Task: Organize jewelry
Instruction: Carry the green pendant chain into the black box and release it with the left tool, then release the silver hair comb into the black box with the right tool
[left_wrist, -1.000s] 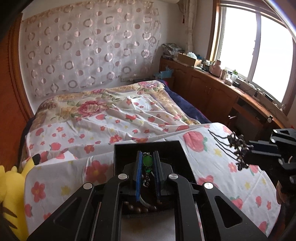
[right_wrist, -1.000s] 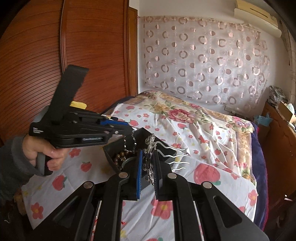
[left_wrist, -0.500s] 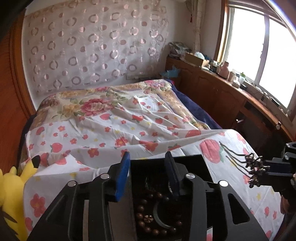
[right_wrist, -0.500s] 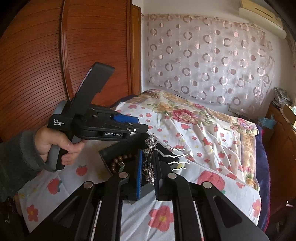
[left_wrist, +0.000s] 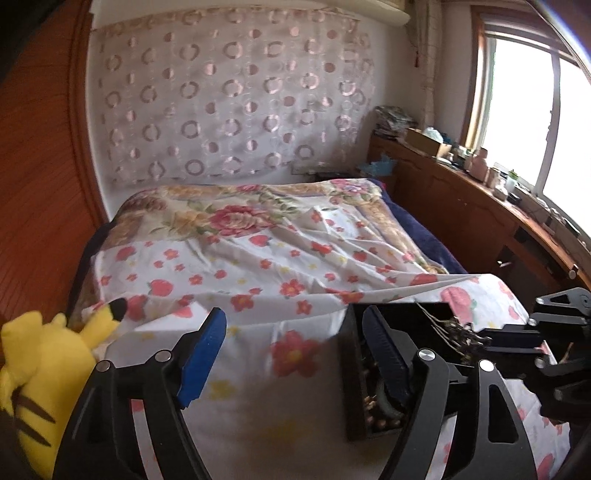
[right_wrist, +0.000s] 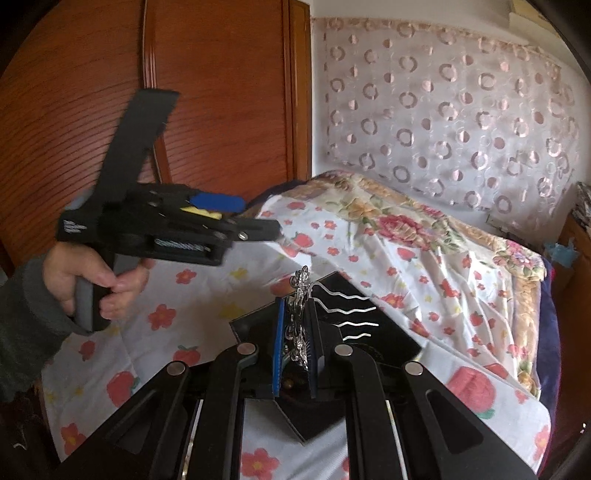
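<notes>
**Spotter:** Two grippers are working over the bed (left_wrist: 258, 266); your right gripper (right_wrist: 297, 339) is clamping the silver hair comb (right_wrist: 301, 314) above the black jewelry box (right_wrist: 369, 332); your left gripper (left_wrist: 291, 347) has just been opening, nothing between its jaws.

**Operator:** So the comb is going in next?

**Spotter:** That's my reading; you're hovering over the box, so keep lowering with the wavy prongs level and clear of the rim; the beads (left_wrist: 373, 402) are already lying inside, so be aiming for bare floor before releasing; keep the left clear, just beside the box.

No legible text on anything visible
</notes>
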